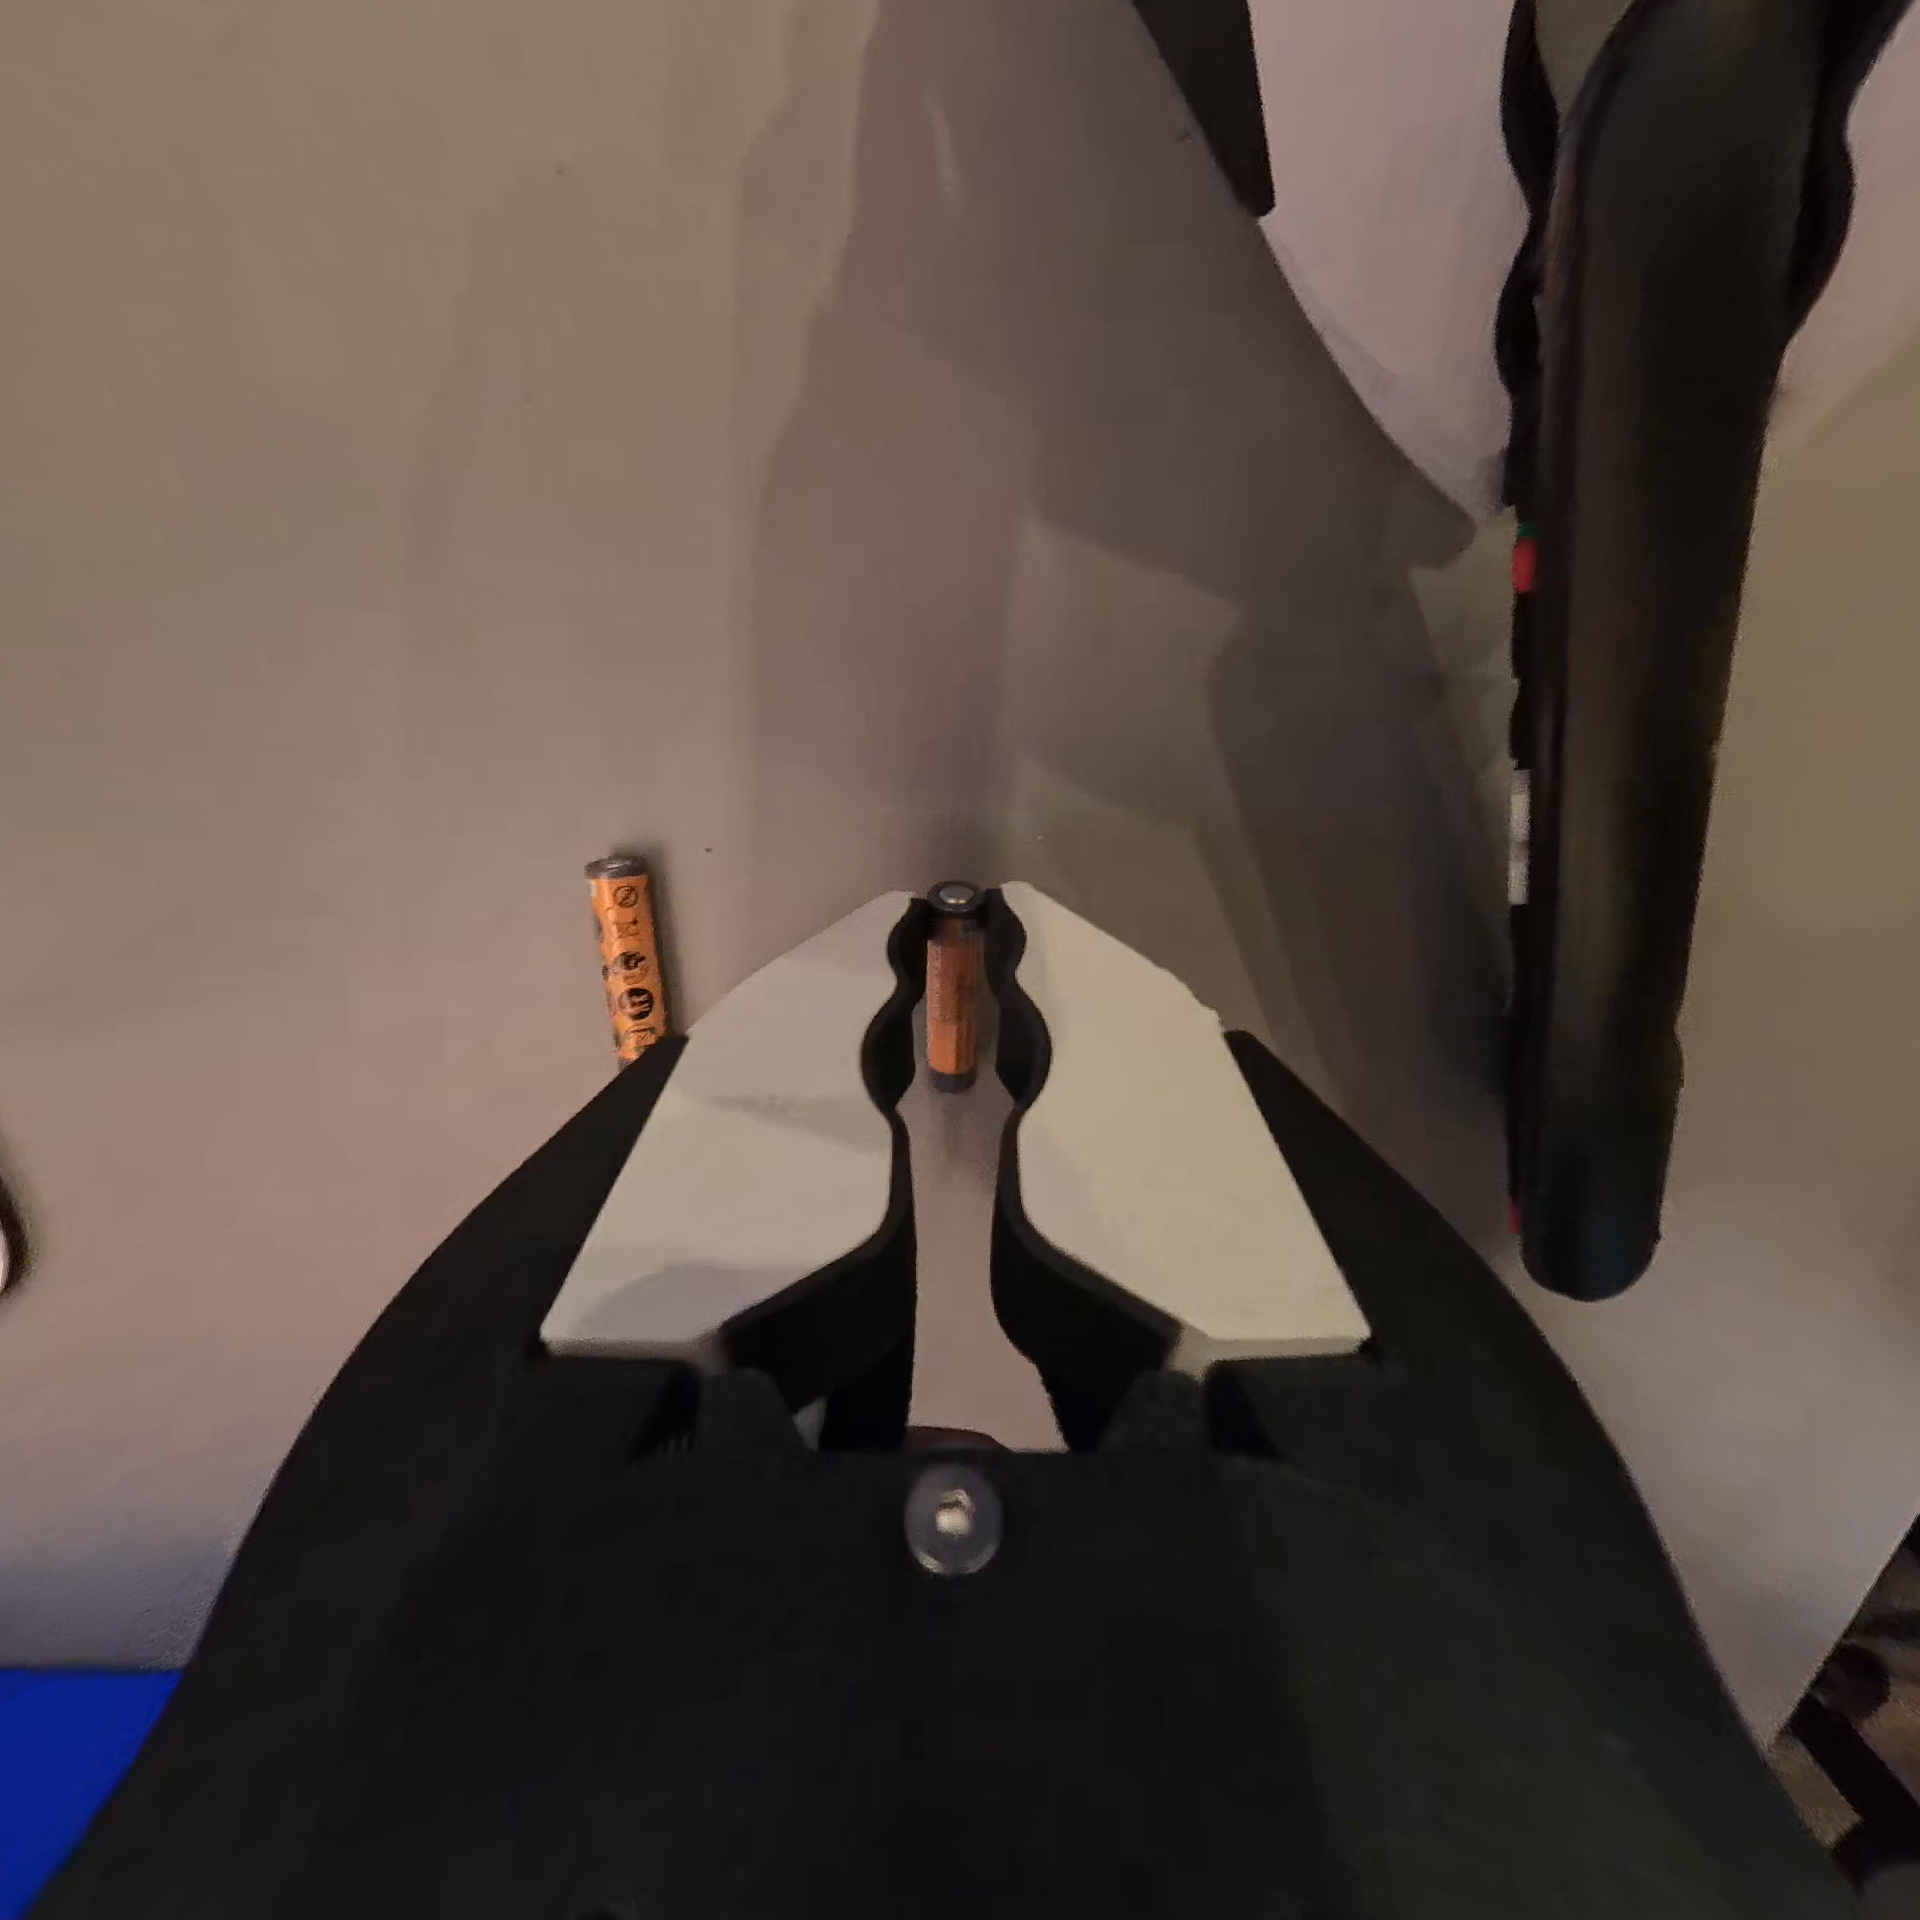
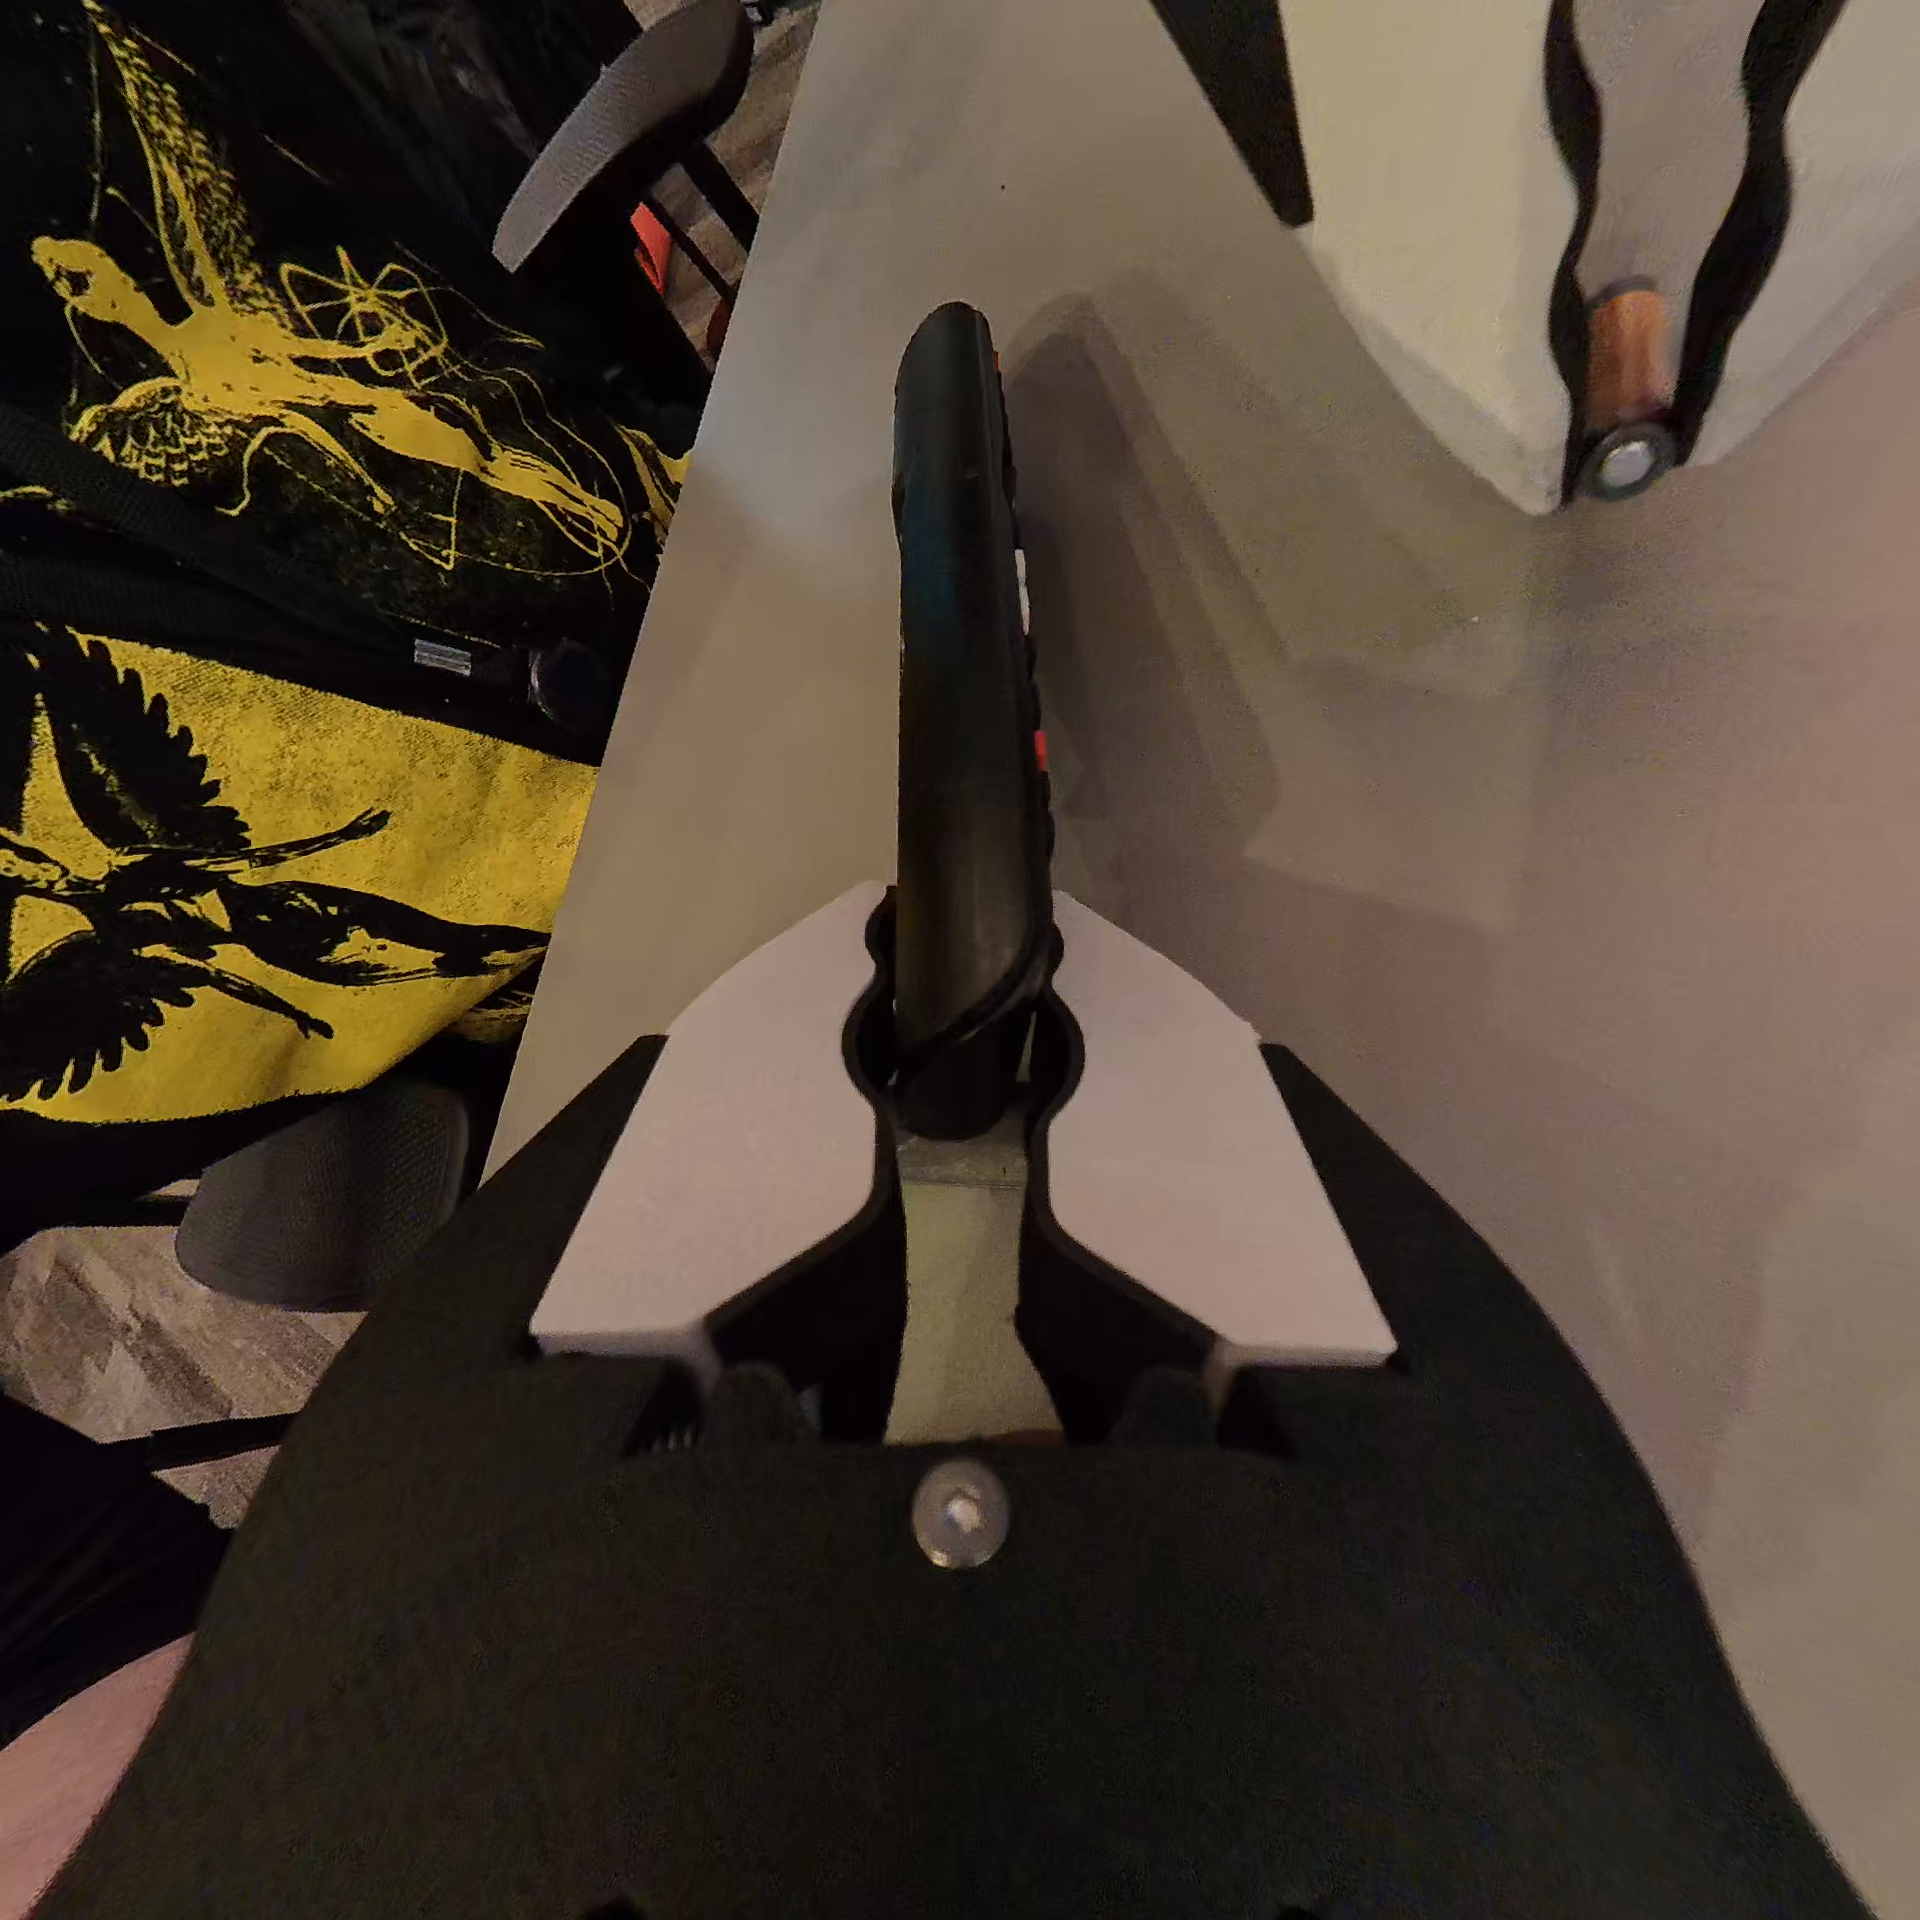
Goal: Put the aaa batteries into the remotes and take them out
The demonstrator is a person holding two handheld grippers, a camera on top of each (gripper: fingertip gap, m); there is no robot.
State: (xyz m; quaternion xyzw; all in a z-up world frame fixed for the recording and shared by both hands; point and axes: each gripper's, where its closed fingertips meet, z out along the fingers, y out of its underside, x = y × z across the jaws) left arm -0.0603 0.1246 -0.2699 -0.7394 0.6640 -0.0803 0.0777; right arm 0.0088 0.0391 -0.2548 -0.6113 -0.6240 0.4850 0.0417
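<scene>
My left gripper [image 1: 954, 914] is shut on an orange AAA battery [image 1: 952, 1003], held lengthwise between the jaws, its metal end pointing forward over the white table [image 1: 416, 520]. A second orange battery [image 1: 625, 961] lies on the table just left of the left finger. My right gripper [image 2: 966, 935] is shut on a black remote [image 2: 961, 665], held on edge with its buttons facing right. The remote also shows at the right of the left wrist view [image 1: 1621, 727]. The left gripper with its battery [image 2: 1626, 364] shows at the top right of the right wrist view.
The table's edge [image 2: 665, 665] runs along the left of the right wrist view. Beyond it is a person in black and yellow clothing [image 2: 260, 623] and a grey chair [image 2: 613, 135]. A blue object [image 1: 73, 1766] sits at the lower left of the left wrist view. The gap from one gripper's tips to the other's is roughly 11 cm.
</scene>
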